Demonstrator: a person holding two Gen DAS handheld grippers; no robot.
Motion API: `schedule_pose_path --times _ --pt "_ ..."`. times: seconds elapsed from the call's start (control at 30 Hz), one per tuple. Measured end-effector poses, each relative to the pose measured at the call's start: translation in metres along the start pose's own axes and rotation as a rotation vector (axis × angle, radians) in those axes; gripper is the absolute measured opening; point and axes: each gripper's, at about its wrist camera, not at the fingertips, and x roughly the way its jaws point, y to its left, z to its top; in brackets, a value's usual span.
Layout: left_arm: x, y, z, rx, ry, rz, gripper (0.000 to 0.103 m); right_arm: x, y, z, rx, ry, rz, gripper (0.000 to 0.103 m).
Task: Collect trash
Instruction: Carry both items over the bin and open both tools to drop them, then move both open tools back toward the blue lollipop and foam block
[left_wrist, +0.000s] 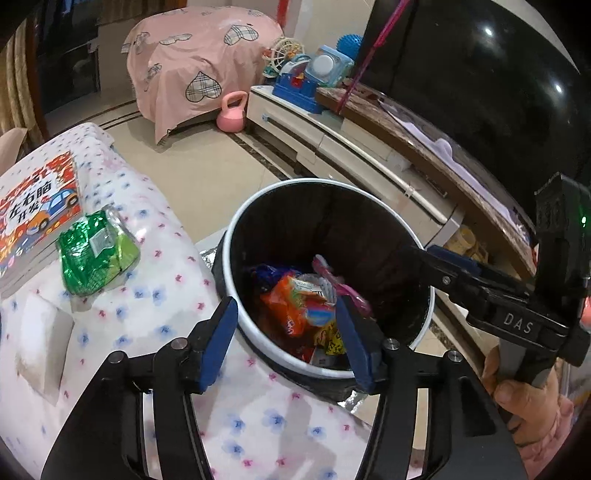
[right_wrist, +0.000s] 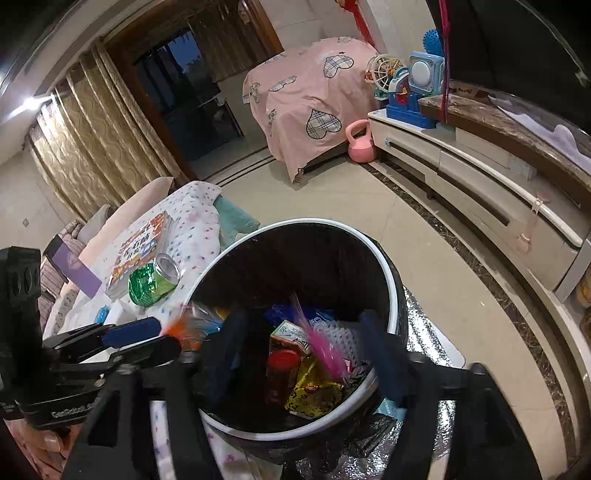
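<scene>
Left wrist view is showing you releasing over the bin (left_wrist: 236, 236), both left gripper (left_wrist: 282, 334) and right gripper (right_wrist: 308, 354) spreading empty above its wrappers, so next you are reaching left for the green packet (left_wrist: 98, 254) on the table (left_wrist: 166, 306).

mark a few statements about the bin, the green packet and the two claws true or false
1. The trash bin already holds wrappers. True.
2. The green packet lies inside the bin. False: it lies on the floral cloth beside the book.
3. The left claw clamps a wrapper. False: its jaws stand apart, empty.
4. The right claw is open over the bin. True.
5. A pink kettlebell stands on the floor. True.
</scene>
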Motion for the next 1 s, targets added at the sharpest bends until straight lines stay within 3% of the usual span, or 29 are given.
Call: schedule_pose_path --times 0.17,0.23,0.4,1.0 --pt "-0.017 0.01 -0.016 -0.025 -0.03 0.015 0.062 -0.009 0.003 -0.009 0.023 -0.02 0.019 0.08" --pt "-0.024 0.018 -0.025 -0.043 -0.039 0.023 0.063 -0.014 0.006 -0.013 0.031 -0.029 0.029 0.089" --pt "-0.047 0.045 -0.056 -0.097 -0.069 0.065 0.064 -0.023 0.021 -0.029 0.046 -0.048 0.057 0.097" --pt "-0.118 0.162 -0.141 -0.296 -0.113 0.201 0.064 -0.001 0.133 -0.087 -0.029 0.046 0.193 0.098"
